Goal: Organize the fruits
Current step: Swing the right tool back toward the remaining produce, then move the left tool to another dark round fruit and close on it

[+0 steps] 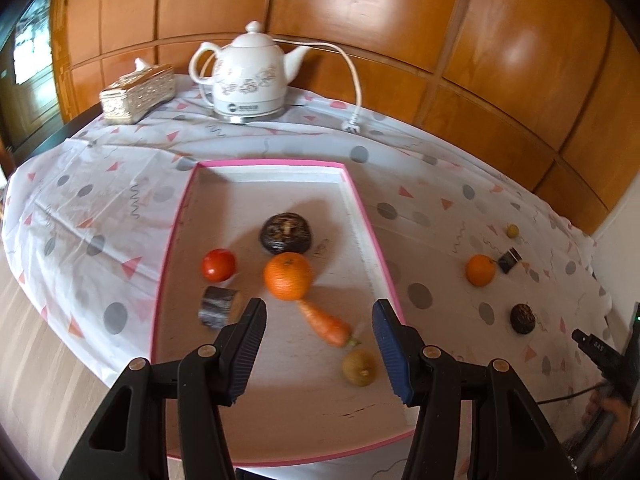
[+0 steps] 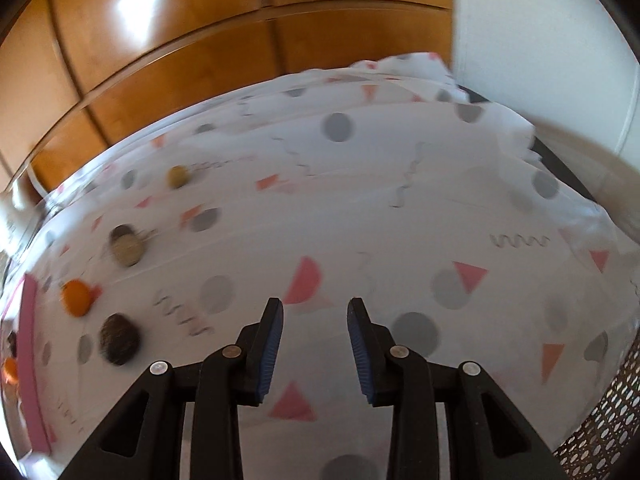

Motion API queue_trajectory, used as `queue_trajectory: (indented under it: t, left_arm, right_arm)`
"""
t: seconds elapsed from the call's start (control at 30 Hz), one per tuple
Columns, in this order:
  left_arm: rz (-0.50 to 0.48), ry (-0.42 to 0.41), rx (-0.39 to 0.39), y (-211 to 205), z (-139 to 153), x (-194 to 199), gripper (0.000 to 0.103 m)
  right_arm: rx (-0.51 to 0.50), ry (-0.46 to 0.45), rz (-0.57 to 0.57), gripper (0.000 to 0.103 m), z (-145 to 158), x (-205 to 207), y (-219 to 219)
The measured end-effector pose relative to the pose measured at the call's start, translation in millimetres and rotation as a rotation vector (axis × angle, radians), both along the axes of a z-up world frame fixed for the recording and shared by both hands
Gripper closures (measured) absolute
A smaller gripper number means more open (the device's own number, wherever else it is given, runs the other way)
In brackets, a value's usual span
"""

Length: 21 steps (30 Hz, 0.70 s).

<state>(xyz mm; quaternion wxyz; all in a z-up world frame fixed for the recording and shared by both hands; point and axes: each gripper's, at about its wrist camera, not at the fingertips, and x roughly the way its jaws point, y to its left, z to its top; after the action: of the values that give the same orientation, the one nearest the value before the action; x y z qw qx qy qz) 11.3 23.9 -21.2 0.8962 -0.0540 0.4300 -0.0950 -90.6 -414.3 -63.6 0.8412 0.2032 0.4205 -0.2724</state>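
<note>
Roughly half done, by my judgement: inside the pink-rimmed tray (image 1: 362,216) already lie a tomato (image 1: 218,265), a dark cut piece (image 1: 219,306), a dark round fruit (image 1: 286,233), an orange (image 1: 288,276), a carrot (image 1: 325,324) and a small brownish fruit (image 1: 359,367). The left gripper (image 1: 319,346) hangs over the tray's near part, jaws spread with nothing between them. To the tray's right, still loose on the cloth-covered worktop (image 1: 432,240), sit a second orange (image 1: 480,270), a small dark block (image 1: 509,260), a small yellowish fruit (image 1: 512,230) and another dark round fruit (image 1: 522,319) (four left, as far as I can see). The right gripper (image 2: 316,344) hovers above bare cloth, jaws parted and empty, with those loose pieces off to its left. Open room there is ample, though the worktop's right edge and a perforated metal basket (image 2: 600,424) lie close.
</note>
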Motion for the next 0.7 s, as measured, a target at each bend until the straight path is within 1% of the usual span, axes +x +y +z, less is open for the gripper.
queue_trajectory:
  t: [0.1, 0.2, 0.5, 0.7]
  left_arm:
    - [-0.034, -0.003, 0.014, -12.4, 1.4, 1.9, 0.047]
    - [-0.065, -0.003, 0.020, -23.8, 2.2, 4.6, 0.047]
    - [-0.200, 0.010, 0.052, -72.4, 0.6, 14.4, 0.047]
    - [-0.287, 0.015, 0.070, -109.8, -1.7, 21.0, 0.047]
  right_arm:
    - [-0.001, -0.006, -0.057, 0.068, -4.2, -6.6, -12.0]
    - [-0.004, -0.008, -0.085, 0.068, -5.3, -11.9, -19.9]
    - [-0.039, 0.006, -0.124, 0.068, -10.3, -10.1, -32.1]
    - [-0.019, 0.012, -0.141, 0.068, -16.5, -14.8, -37.5]
